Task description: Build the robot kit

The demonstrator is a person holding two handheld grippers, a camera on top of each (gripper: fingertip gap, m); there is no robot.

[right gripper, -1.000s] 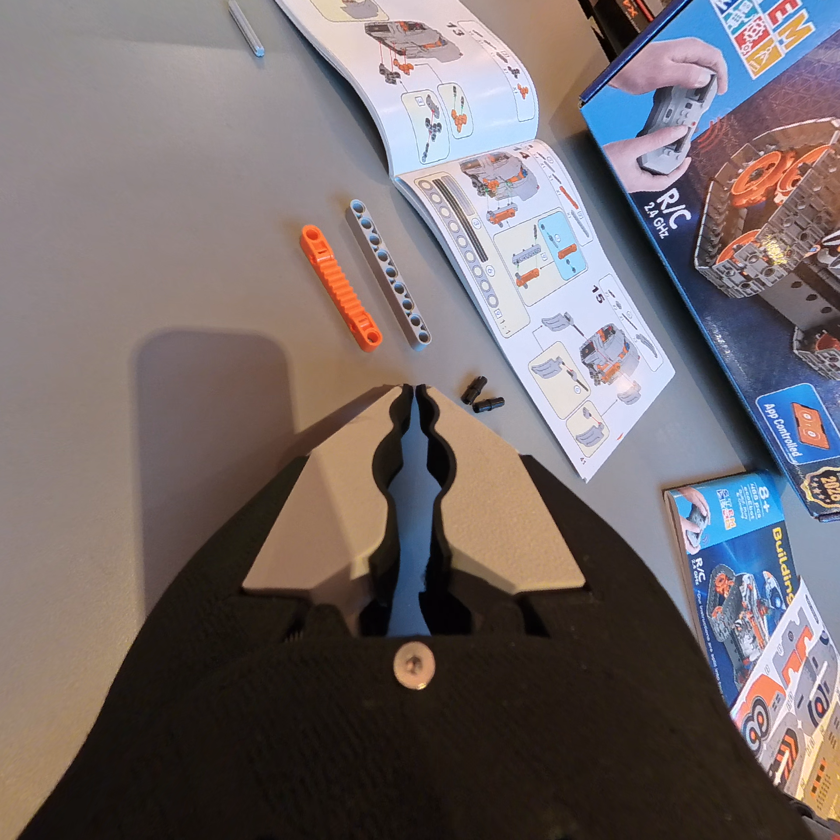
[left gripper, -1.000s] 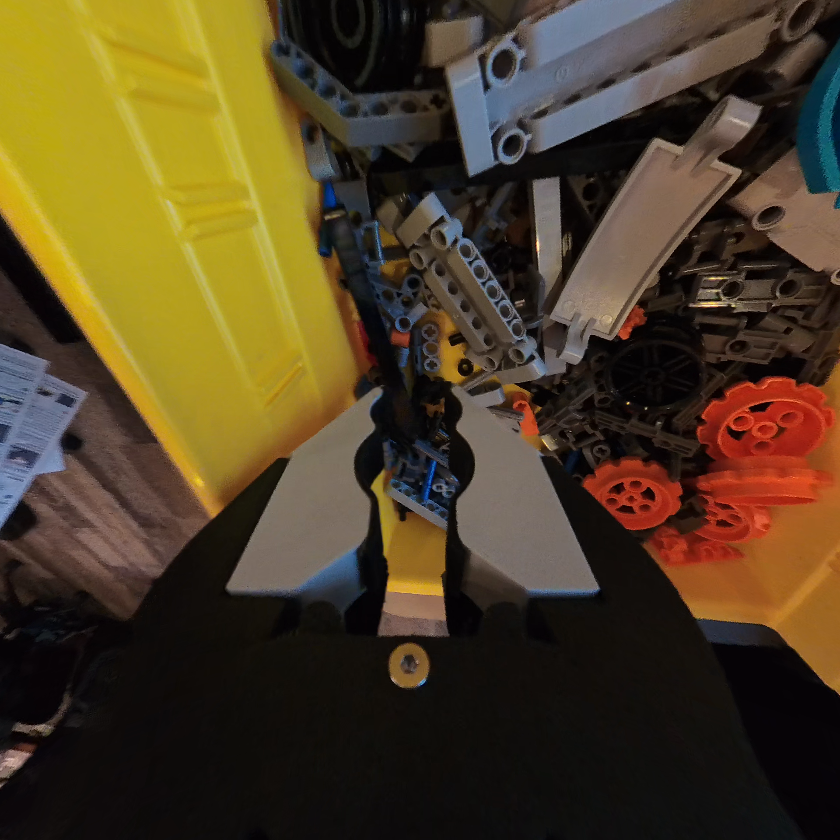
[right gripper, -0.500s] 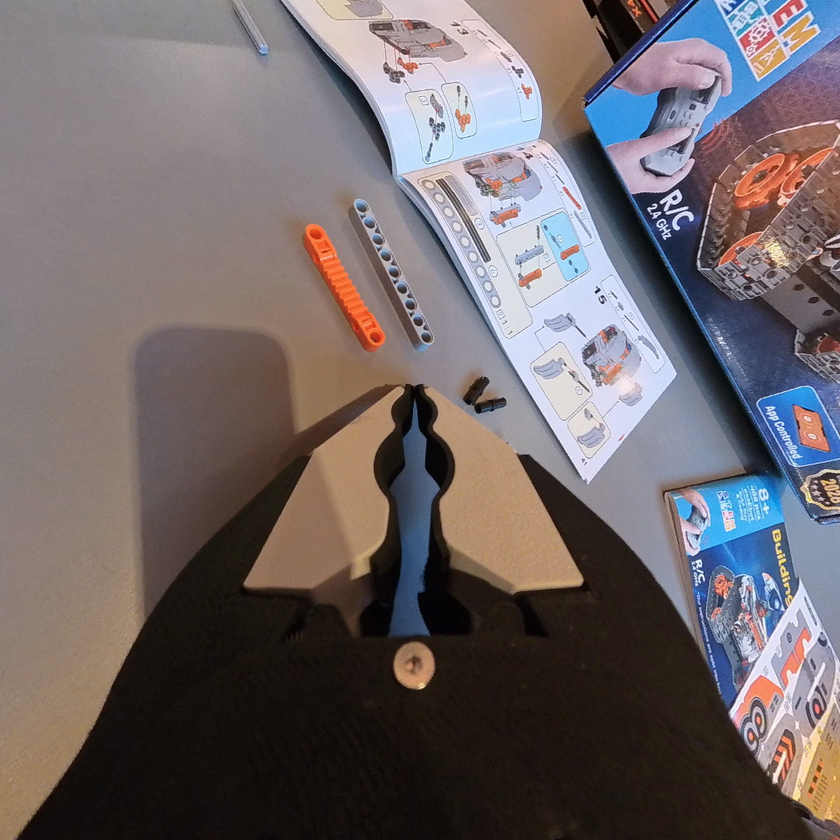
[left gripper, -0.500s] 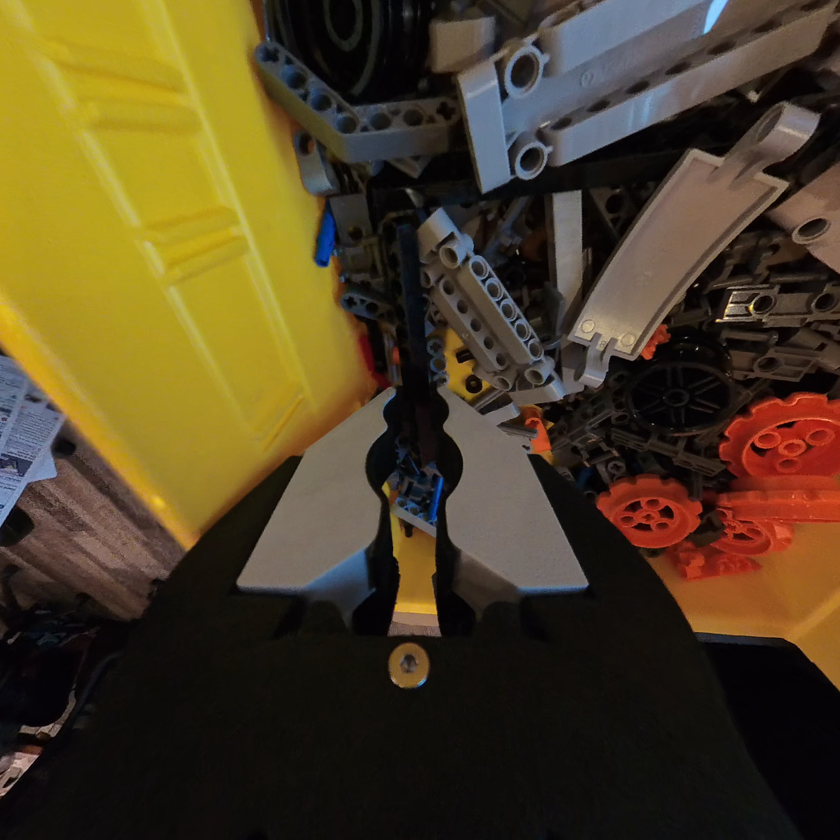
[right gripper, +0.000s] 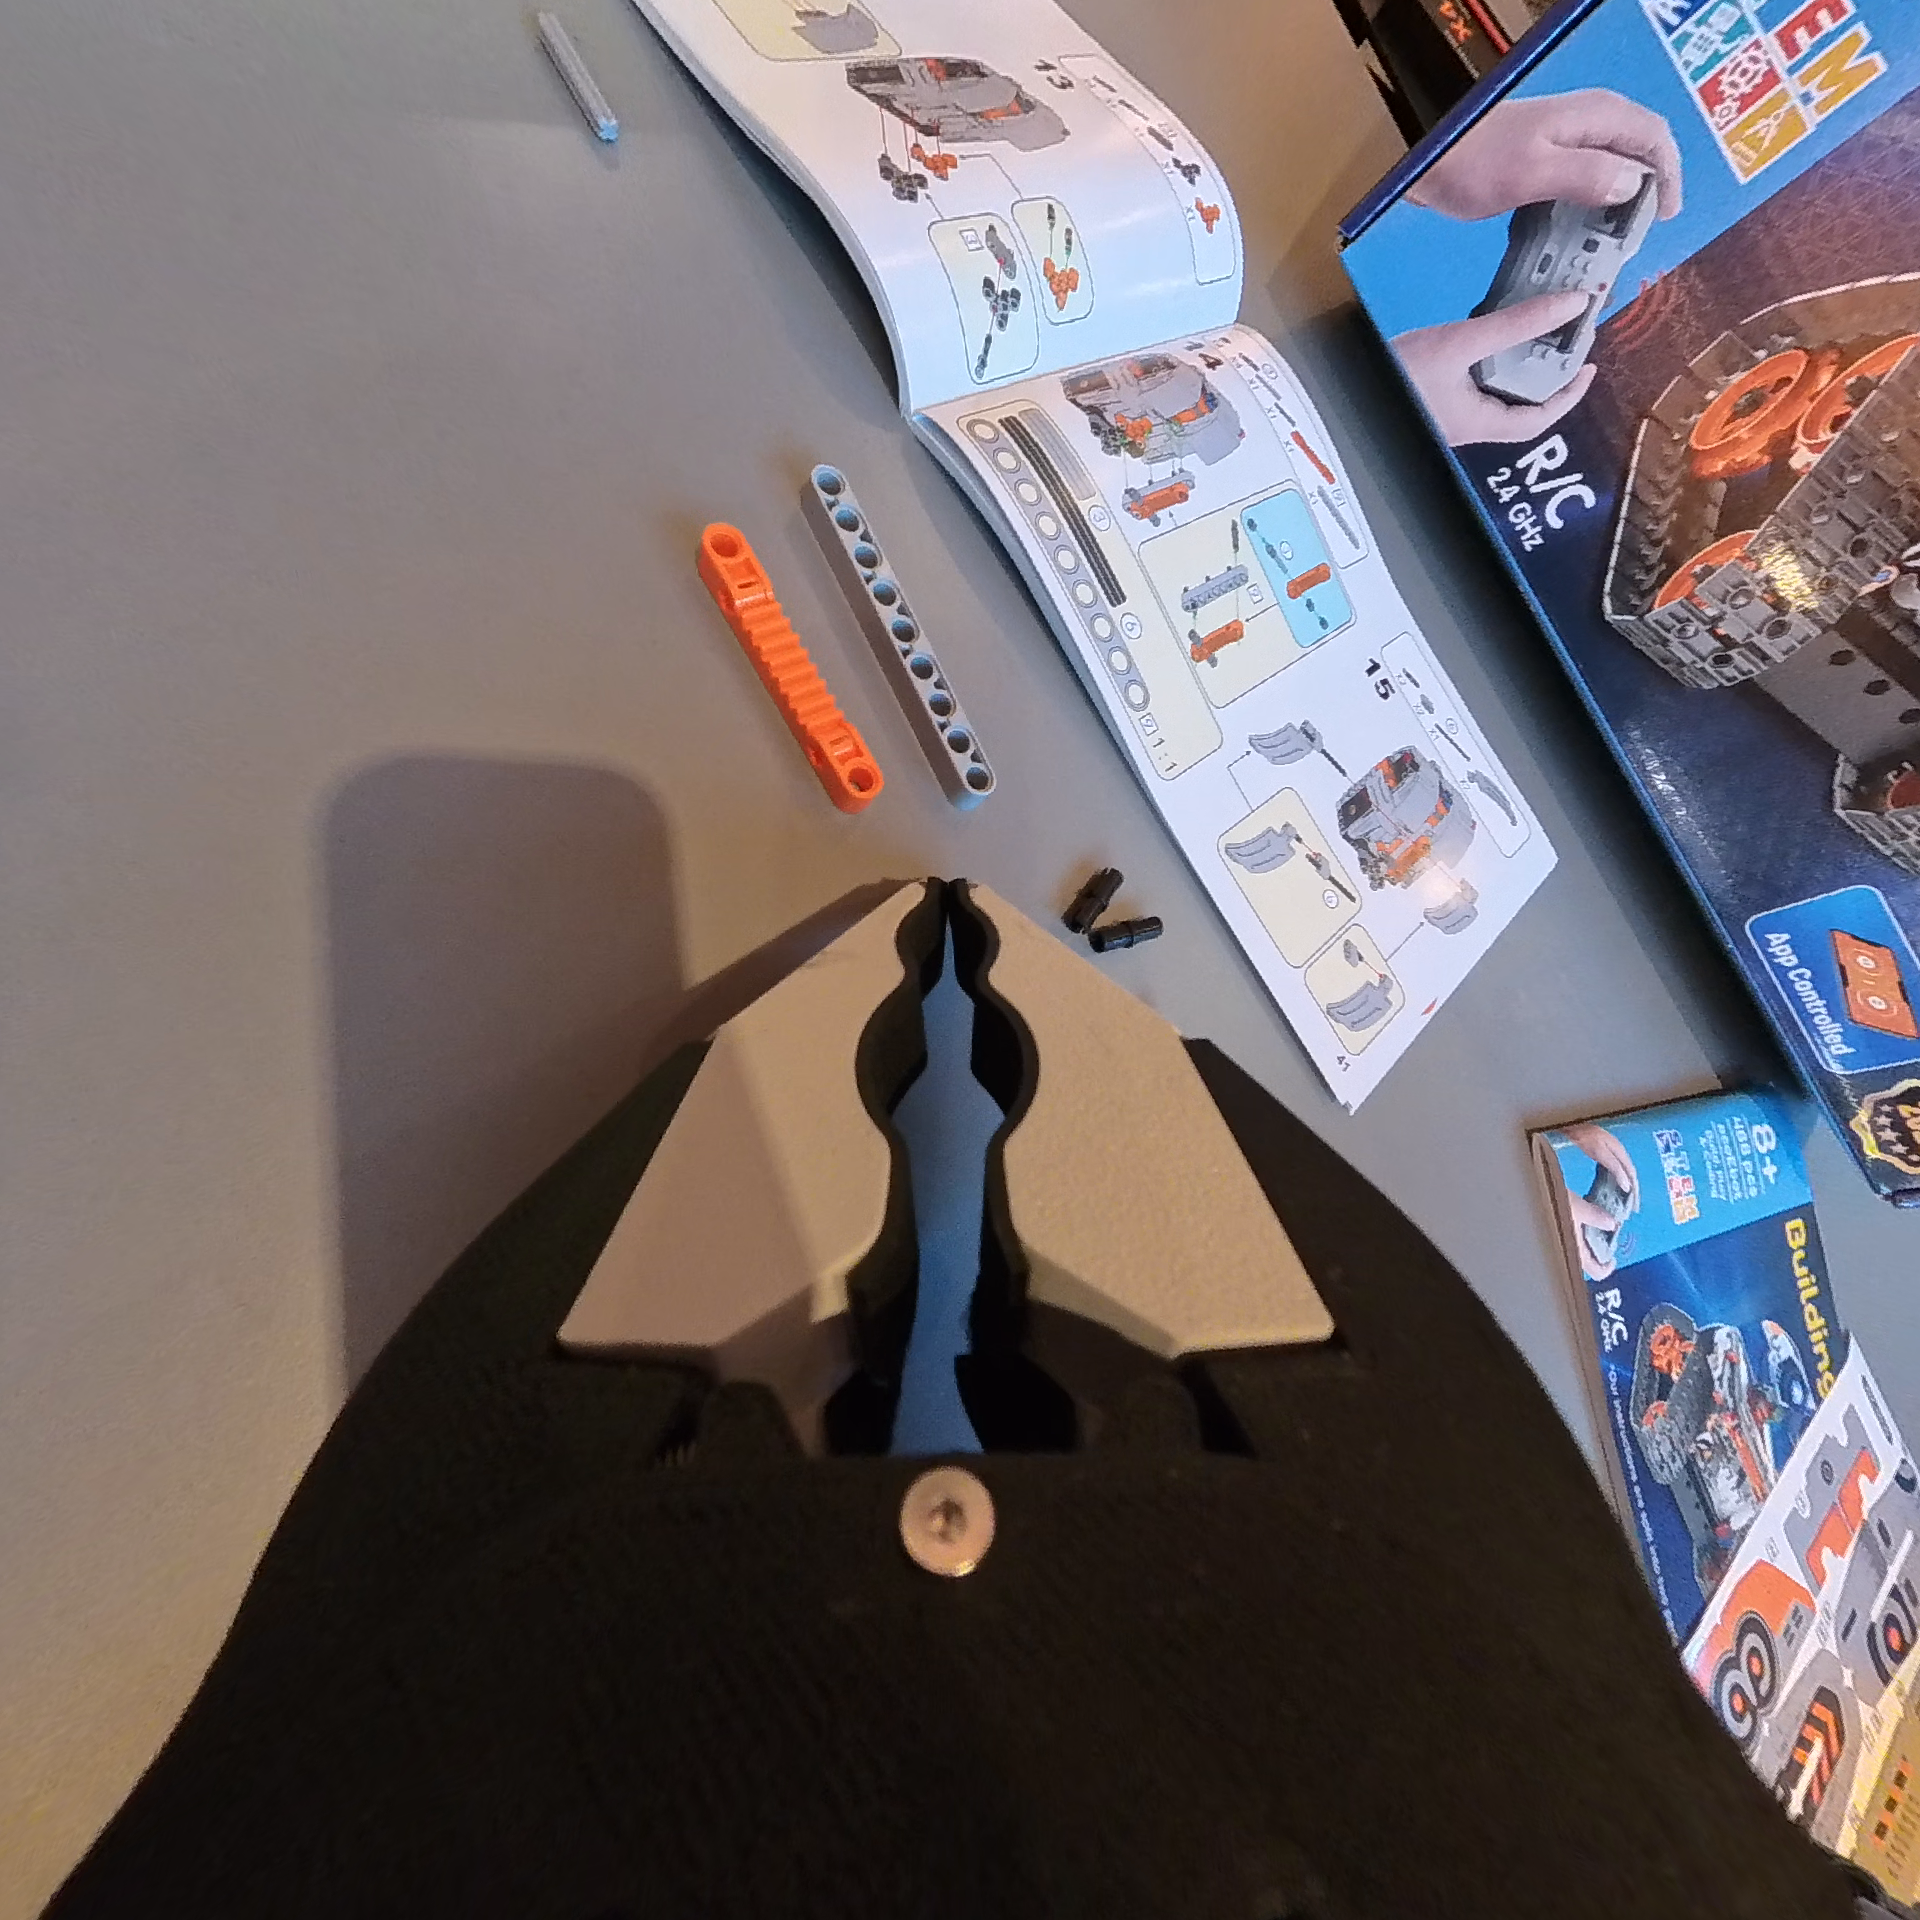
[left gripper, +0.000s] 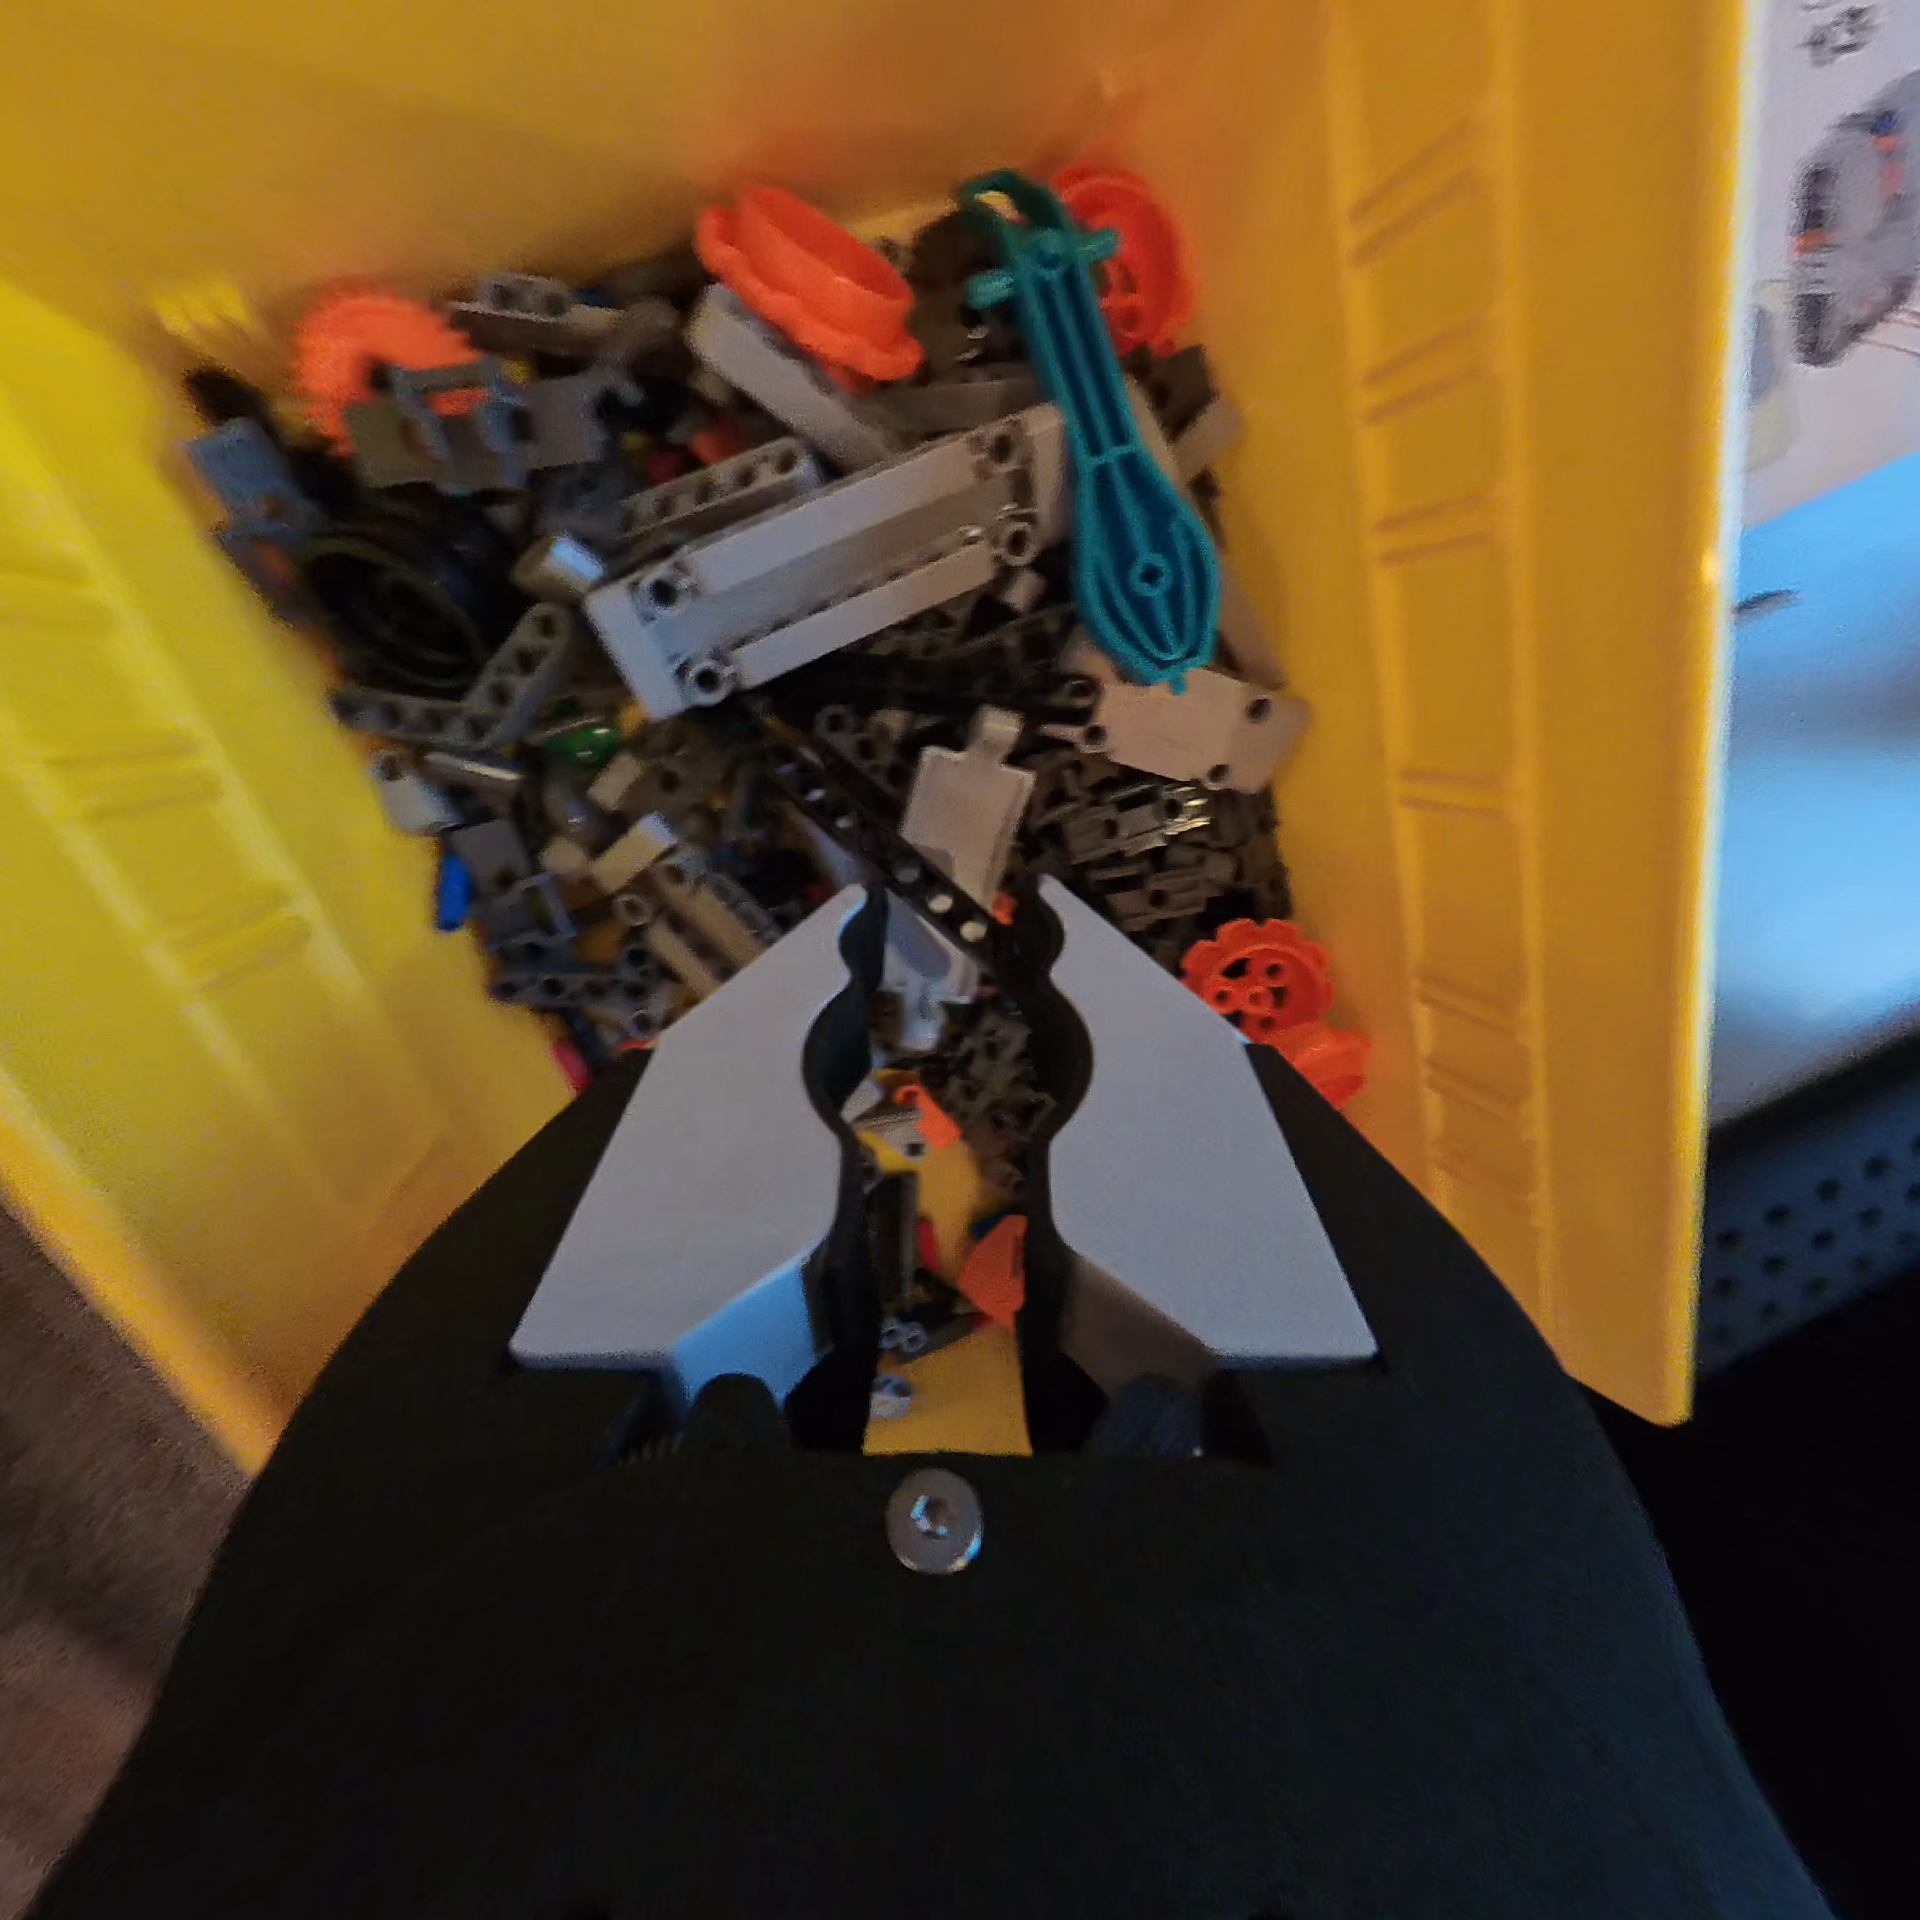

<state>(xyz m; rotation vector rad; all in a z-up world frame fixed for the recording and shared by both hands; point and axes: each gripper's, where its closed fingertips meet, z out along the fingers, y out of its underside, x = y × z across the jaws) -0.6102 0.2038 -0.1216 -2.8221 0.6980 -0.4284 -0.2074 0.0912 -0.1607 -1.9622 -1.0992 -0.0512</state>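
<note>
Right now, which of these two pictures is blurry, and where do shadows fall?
Left wrist view: motion-smeared, worst on the yellow bin walls. Right wrist view: sharp; a soft shadow lies on the grey table left of the right gripper; edges bend from the wide lens.

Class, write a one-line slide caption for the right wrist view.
Shut right gripper above grey table, near orange rack, grey beam.
</note>
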